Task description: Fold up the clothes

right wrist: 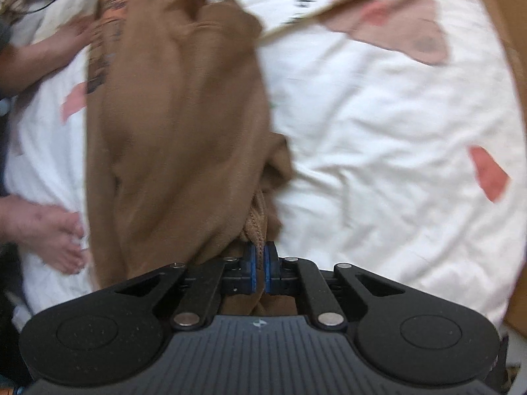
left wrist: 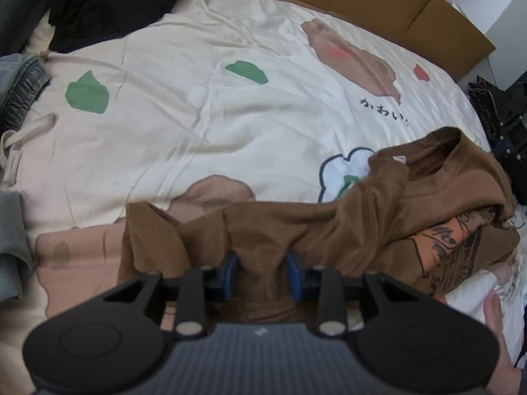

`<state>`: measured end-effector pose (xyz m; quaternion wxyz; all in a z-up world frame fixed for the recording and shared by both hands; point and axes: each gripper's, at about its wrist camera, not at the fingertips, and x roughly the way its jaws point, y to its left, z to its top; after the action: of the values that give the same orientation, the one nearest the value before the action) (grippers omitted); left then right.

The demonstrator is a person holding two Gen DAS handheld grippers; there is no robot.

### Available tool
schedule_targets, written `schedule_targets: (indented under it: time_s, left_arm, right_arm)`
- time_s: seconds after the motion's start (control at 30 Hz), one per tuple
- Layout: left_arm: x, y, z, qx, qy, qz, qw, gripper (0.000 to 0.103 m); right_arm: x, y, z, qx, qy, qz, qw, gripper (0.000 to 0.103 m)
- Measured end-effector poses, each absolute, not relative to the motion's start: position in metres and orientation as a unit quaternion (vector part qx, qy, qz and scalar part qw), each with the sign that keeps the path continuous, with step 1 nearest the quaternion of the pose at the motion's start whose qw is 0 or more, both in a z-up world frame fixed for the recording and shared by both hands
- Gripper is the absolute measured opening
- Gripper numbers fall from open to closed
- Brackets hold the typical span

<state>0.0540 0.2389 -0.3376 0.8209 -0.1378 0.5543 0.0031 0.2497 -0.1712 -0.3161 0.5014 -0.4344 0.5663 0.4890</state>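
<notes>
A soft, rumpled brown garment (left wrist: 296, 230) is pinched by the left gripper (left wrist: 263, 275); its ribbed hem (right wrist: 255, 222) is clamped by the right gripper (right wrist: 259, 273).

Black Japanese characters "かわい" stood printed on the cream bedsheet (left wrist: 204, 105); the brown shirt's (left wrist: 329, 227) lettering was unreadable.

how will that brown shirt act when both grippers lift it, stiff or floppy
Likely floppy: the brown shirt bunches in soft folds between the left gripper and right gripper. Probably light, since thin pinches gather it. It may sag between the grips and drag on the bedsheet.
</notes>
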Motion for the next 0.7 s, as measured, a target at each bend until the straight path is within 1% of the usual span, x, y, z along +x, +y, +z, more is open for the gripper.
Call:
schedule_targets:
  time_s: [0.13,0.23,0.27,0.3,0.33,0.47,0.7]
  left_arm:
    - [0.053,0.239,-0.337,-0.135,0.555,0.003,0.821,0.034]
    - [0.053,0.24,-0.335,-0.133,0.556,0.006,0.82,0.034]
    - [0.053,0.241,-0.335,-0.133,0.557,0.007,0.82,0.034]
    - [0.053,0.241,-0.336,-0.133,0.557,0.009,0.82,0.034]
    - [0.053,0.241,-0.336,-0.133,0.557,0.01,0.82,0.034]
    - [0.054,0.24,-0.336,-0.135,0.555,0.013,0.82,0.034]
    - [0.052,0.243,-0.329,-0.13,0.548,0.015,0.826,0.034]
  right_arm:
    - [0.251,-0.18,-0.326,-0.432,0.564,0.456,0.537,0.003]
    - [0.252,-0.182,-0.329,-0.418,0.57,0.454,0.542,0.009]
    - [0.253,-0.183,-0.327,-0.409,0.571,0.458,0.544,0.016]
    - [0.255,-0.184,-0.325,-0.398,0.573,0.463,0.547,0.03]
    - [0.256,-0.183,-0.323,-0.392,0.574,0.467,0.547,0.032]
    - [0.254,-0.179,-0.321,-0.403,0.565,0.478,0.538,0.032]
    - [0.248,-0.166,-0.341,-0.422,0.568,0.49,0.509,0.032]
